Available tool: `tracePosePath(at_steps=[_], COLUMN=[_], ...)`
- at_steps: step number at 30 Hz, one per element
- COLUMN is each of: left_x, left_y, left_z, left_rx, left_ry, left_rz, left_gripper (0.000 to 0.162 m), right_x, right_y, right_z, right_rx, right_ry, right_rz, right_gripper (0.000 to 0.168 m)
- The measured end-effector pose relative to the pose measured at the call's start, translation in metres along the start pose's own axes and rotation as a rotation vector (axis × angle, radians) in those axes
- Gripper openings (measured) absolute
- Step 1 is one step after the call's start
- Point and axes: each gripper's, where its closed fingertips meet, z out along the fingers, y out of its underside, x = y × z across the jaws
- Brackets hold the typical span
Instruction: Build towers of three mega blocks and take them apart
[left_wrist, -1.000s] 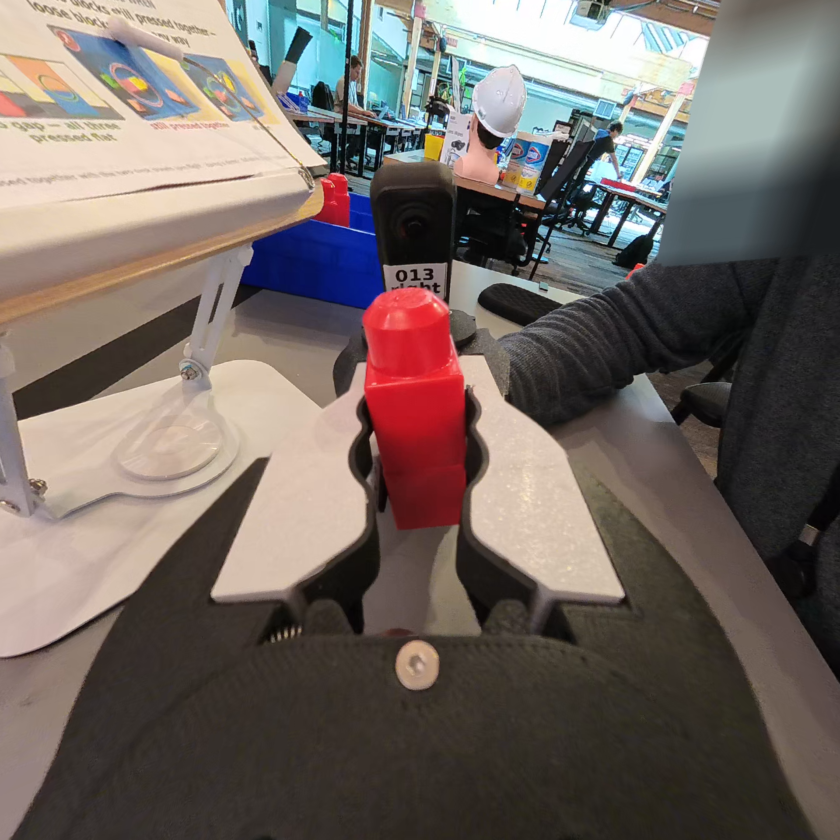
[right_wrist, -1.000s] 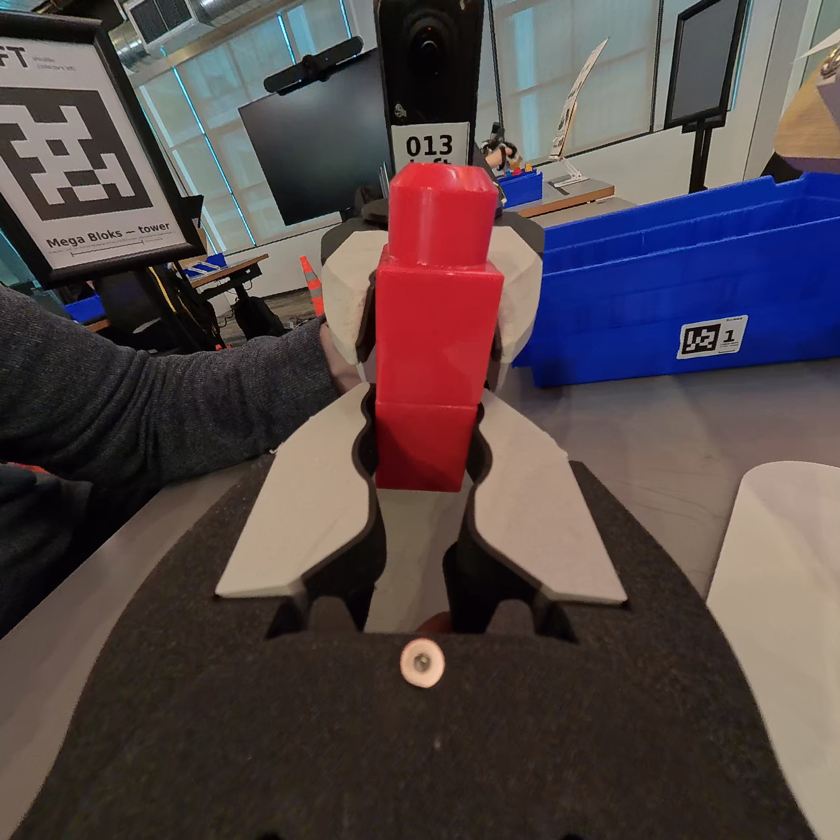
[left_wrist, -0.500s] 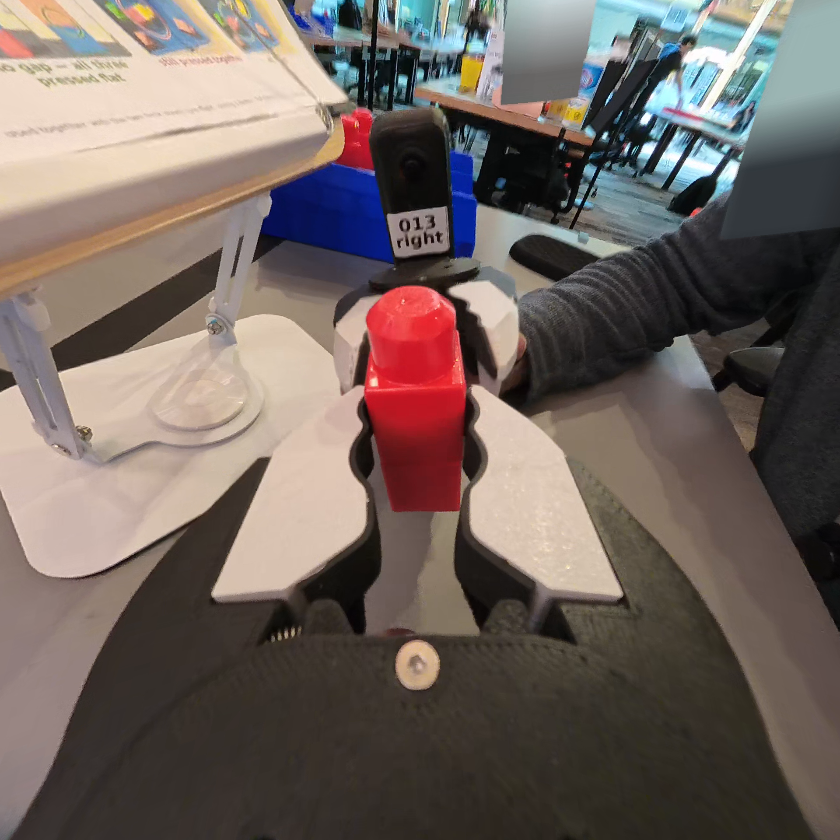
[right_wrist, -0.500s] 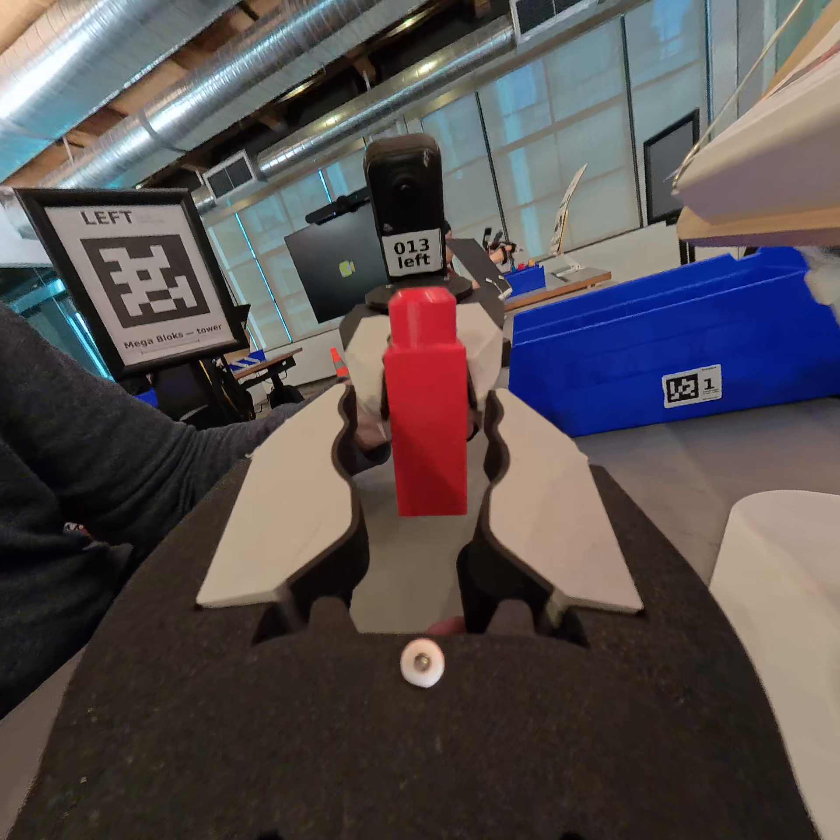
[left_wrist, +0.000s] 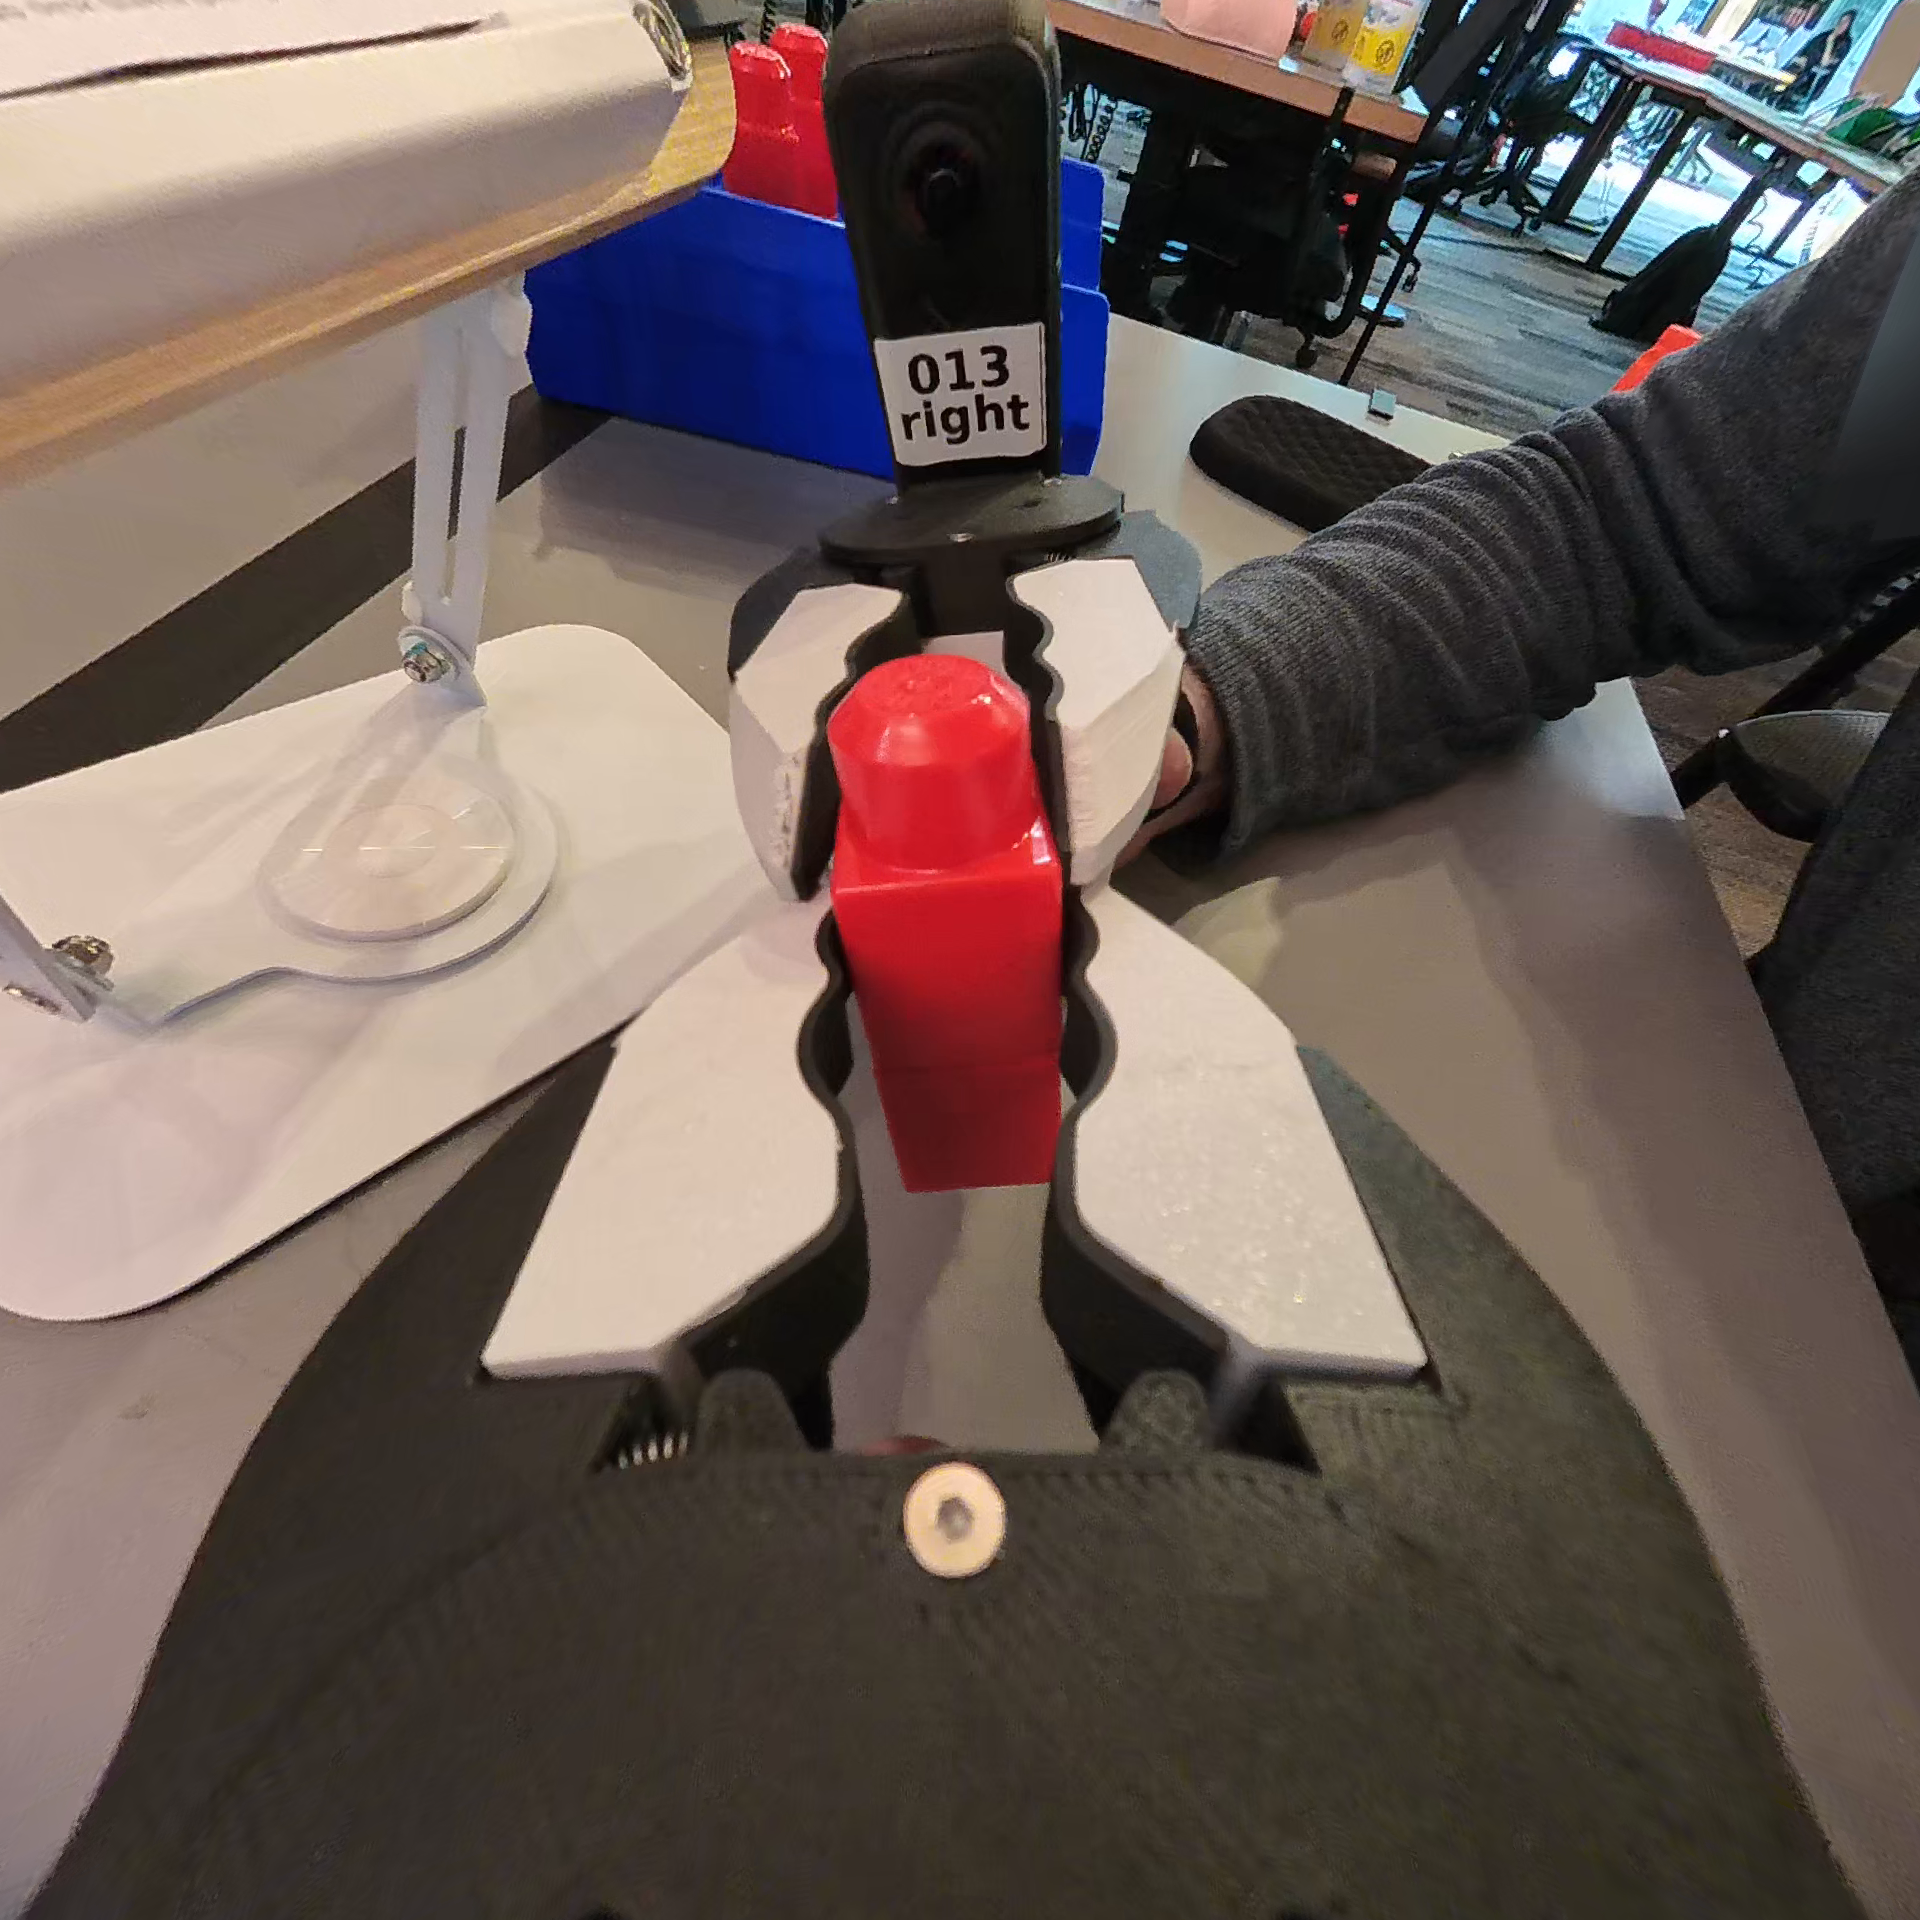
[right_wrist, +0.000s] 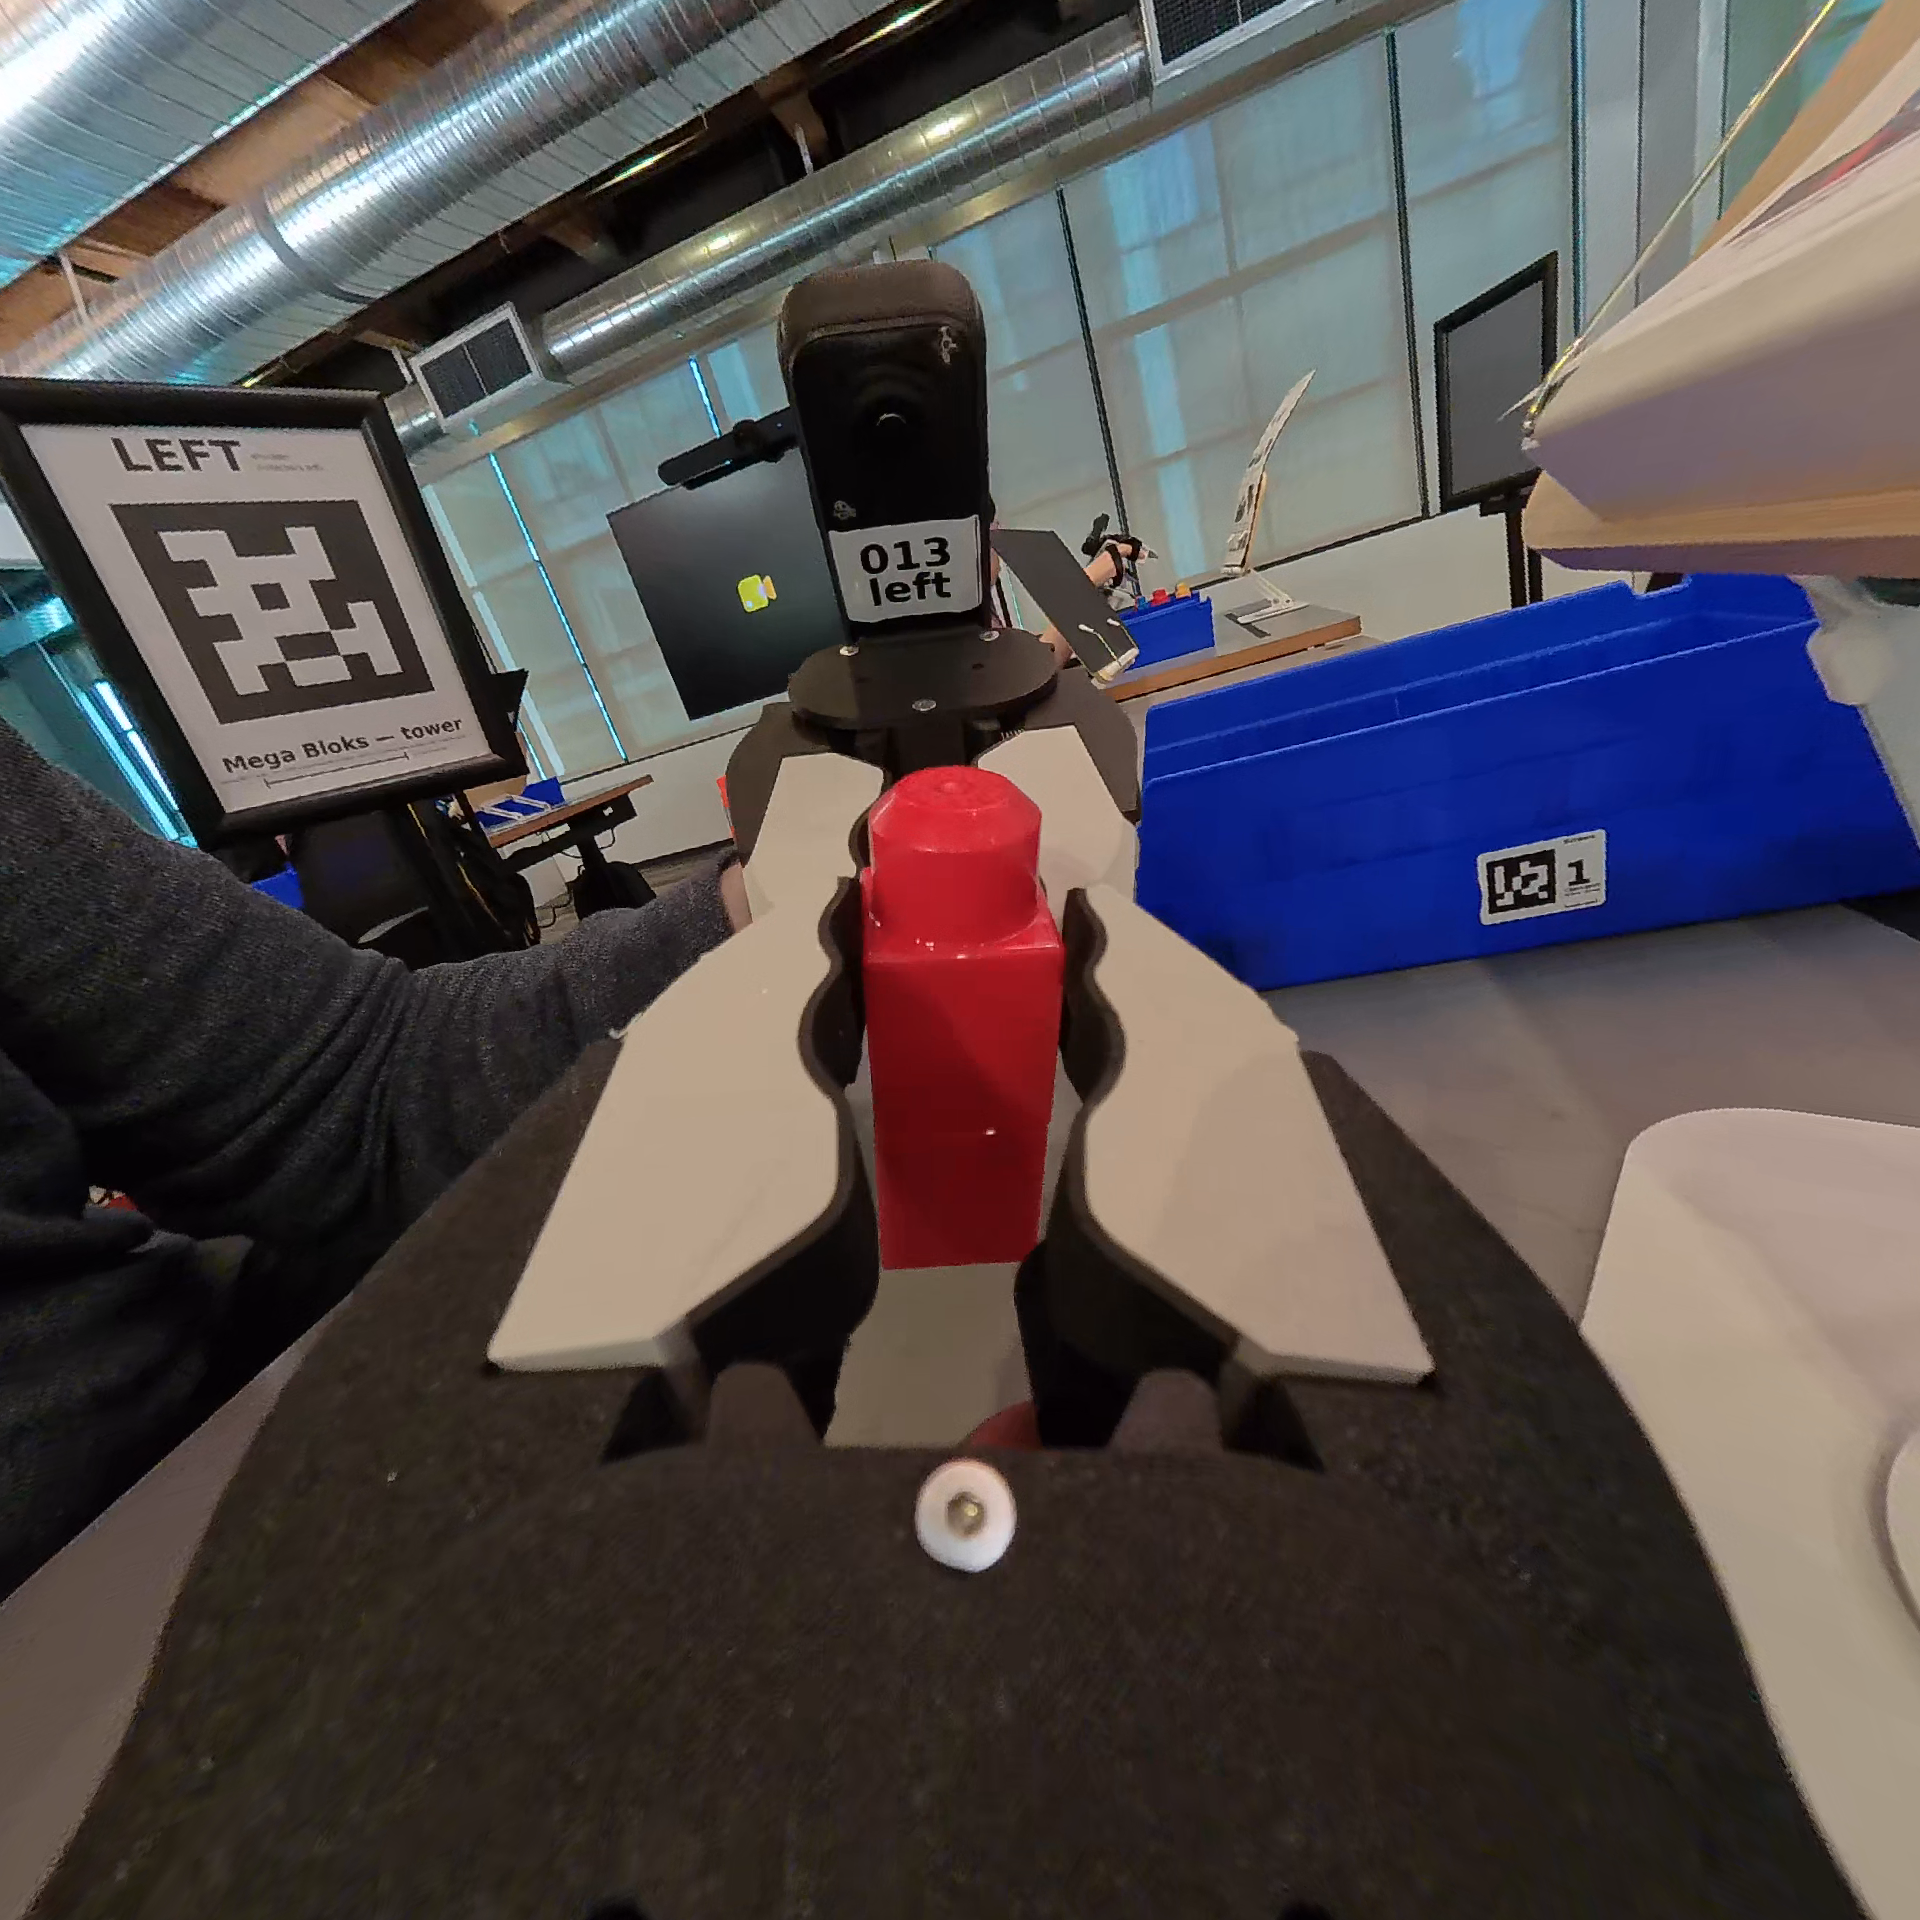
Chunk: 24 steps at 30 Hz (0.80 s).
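Note:
A red tower of stacked mega blocks (left_wrist: 951, 997) stands upright between my two grippers, which face each other; a seam between two blocks shows. My left gripper (left_wrist: 951, 935) is shut on the tower's sides. The right gripper's white fingers (left_wrist: 1112, 707) flank the top stud from the far side. In the right wrist view my right gripper (right_wrist: 961, 904) is shut on the same tower (right_wrist: 961, 1091), with the left gripper's fingers (right_wrist: 800, 821) behind it. The tower's bottom end is hidden by the fingers.
A blue bin (left_wrist: 707, 312) with red blocks (left_wrist: 774, 114) sits at the back of the grey table (left_wrist: 1403, 1039); it also shows in the right wrist view (right_wrist: 1455, 790). A document stand's white base (left_wrist: 260, 935) lies left. A framed sign (right_wrist: 249, 592) and a person's sleeve (left_wrist: 1507, 603) are nearby. The grippers are tip to tip, or close to it. Left tips and right tips are each some 20 centimeters from the document stand's white base (left_wrist: 260, 935).
The right gripper, open and drawn back half a second ago, has come in again and shut on the tower. The left gripper has kept its hold throughout.

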Motion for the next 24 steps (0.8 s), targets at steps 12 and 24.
tracePosePath(at_steps=[12,24], left_x=[-0.006,-0.096], left_y=[-0.015,-0.019], left_z=[-0.029,-0.196], left_rx=[0.064,0.119], left_ry=[-0.053,-0.606], left_rz=[-0.017,-0.114], left_gripper=[0.042,0.036], right_x=[0.001,0.001], right_y=[-0.005,-0.005], right_z=[-0.006,-0.008], right_rx=[0.038,0.044], right_ry=[-0.012,-0.022], right_rz=[0.032,0.050], right_gripper=[0.036,0.036])
